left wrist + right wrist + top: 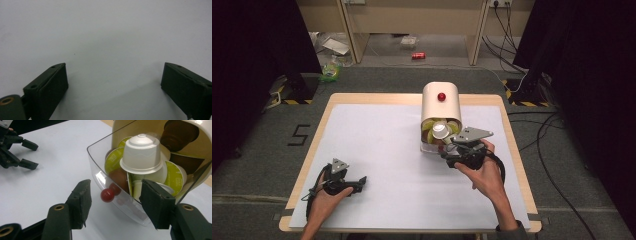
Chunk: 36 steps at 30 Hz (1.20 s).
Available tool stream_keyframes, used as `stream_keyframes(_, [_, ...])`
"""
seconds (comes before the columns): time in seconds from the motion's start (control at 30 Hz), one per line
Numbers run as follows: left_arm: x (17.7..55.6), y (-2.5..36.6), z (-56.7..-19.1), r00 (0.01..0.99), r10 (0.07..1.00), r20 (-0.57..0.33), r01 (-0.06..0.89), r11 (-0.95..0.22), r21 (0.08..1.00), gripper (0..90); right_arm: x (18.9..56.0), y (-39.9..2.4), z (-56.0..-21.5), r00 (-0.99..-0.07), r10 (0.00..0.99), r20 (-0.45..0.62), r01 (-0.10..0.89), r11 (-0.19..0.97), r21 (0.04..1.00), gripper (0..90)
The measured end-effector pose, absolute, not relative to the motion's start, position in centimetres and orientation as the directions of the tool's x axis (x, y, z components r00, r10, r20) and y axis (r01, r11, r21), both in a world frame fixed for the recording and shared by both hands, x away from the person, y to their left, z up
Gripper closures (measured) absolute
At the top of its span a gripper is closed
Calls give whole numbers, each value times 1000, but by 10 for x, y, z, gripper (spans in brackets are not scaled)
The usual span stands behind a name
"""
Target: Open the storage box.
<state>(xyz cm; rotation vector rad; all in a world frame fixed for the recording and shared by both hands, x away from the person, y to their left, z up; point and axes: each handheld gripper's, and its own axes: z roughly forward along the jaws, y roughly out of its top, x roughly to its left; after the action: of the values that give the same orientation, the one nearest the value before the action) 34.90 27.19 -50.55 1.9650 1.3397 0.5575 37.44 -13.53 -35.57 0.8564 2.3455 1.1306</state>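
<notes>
One desk carries one cream capsule dispenser with one red knob on top and one clear drawer with one red knob. In the drawer lies one white capsule on top, one dark brown capsule behind it, and at least three green-lidded capsules; more lie beneath, too hidden to count. Two grippers are present, the left gripper and the right gripper. One red can lies on the floor.
</notes>
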Motion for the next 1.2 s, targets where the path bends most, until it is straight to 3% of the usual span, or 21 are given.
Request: stream_keyframes(1.2, [349,272,-506,377,926,-28,632,-235,738,62,349,-137,-362,-762,643,-72,365,519,773,430])
